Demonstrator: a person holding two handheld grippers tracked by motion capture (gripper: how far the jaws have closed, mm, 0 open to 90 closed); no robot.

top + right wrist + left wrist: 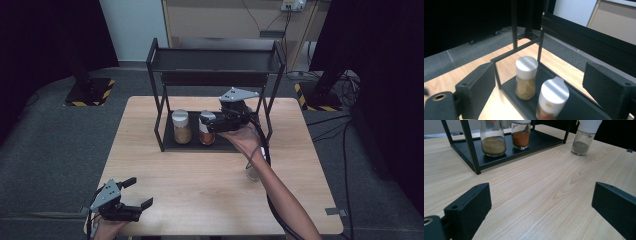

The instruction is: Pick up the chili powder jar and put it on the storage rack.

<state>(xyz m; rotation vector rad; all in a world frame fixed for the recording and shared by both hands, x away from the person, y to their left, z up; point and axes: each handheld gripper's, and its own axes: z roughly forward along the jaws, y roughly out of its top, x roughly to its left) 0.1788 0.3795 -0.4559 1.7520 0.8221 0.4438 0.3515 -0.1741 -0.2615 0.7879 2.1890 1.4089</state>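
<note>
The jar w/ orange-red spice (207, 129) sits on the bottom shelf of the black rack (159, 115), right next to the tan-spice jar (182, 127), close but I can't tell if they touch. Looks like glass w/ a white plastic cap, so prob light-ish but stiff, smooth and breakable; a knock could tip it into its neighbor. I'd grab it at the cap or the glass just under it, squeezing gently, since slick glass may slide.

Right gripper (209, 121) is spread wide, nothing pinched, hovering at that jar's top; in the right gripper view the cap (554, 93) sits between the jaws, a bit toward the right one. Left gripper (139, 193) is also spread, parked near the table's (200, 175) front left corner.

Hard to see: a third jar w/ grey stuff (582, 140) stands on the table right of the rack, top cut off there, and from above the forearm covers most of it. The orange jar's base is cropped in the right gripper view.
</note>
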